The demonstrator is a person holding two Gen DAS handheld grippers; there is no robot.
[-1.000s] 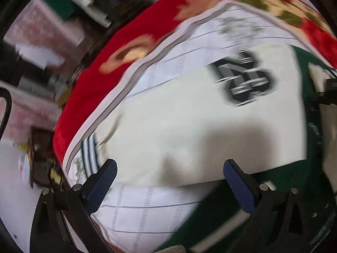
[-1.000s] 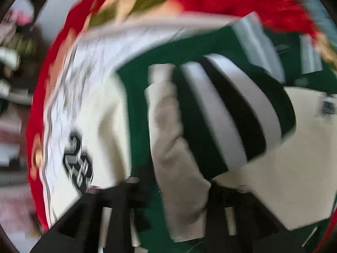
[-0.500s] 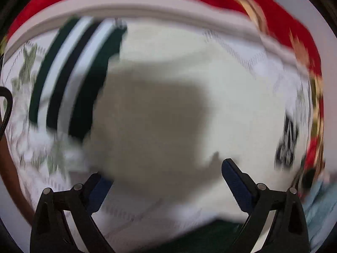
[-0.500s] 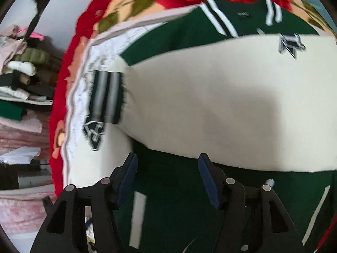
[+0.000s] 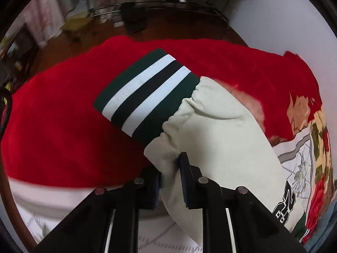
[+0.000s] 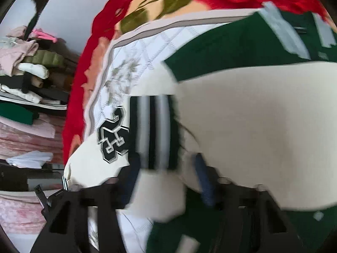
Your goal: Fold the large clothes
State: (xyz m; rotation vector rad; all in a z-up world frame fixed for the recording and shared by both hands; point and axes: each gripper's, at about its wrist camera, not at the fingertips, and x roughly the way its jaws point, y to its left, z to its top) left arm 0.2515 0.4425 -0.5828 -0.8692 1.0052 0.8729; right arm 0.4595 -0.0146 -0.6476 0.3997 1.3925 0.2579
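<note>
Here, your left gripper (image 5: 171, 181) pinches the cream sleeve (image 5: 214, 130) at 6 o'clock, its striped cuff (image 5: 145, 94) toward 11 over the red blanket (image 5: 52, 126). Your right gripper (image 6: 166, 179) stands wide, blurred, around the other cuff (image 6: 153, 130). Next, likely fold the sleeve inward.

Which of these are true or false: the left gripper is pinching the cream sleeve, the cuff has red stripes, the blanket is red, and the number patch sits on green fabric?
1. The left gripper is shut on the cream sleeve. True.
2. The cuff has red stripes. False: it is dark green with white stripes and a black stripe between them.
3. The blanket under the cuff is red. True.
4. The number patch sits on green fabric. False: it sits on cream fabric, seen in the right wrist view.
5. The right gripper is nowhere near the jacket. False: cream sleeve fabric lies between its blue pads, though blur hides how tightly it grips.
</note>
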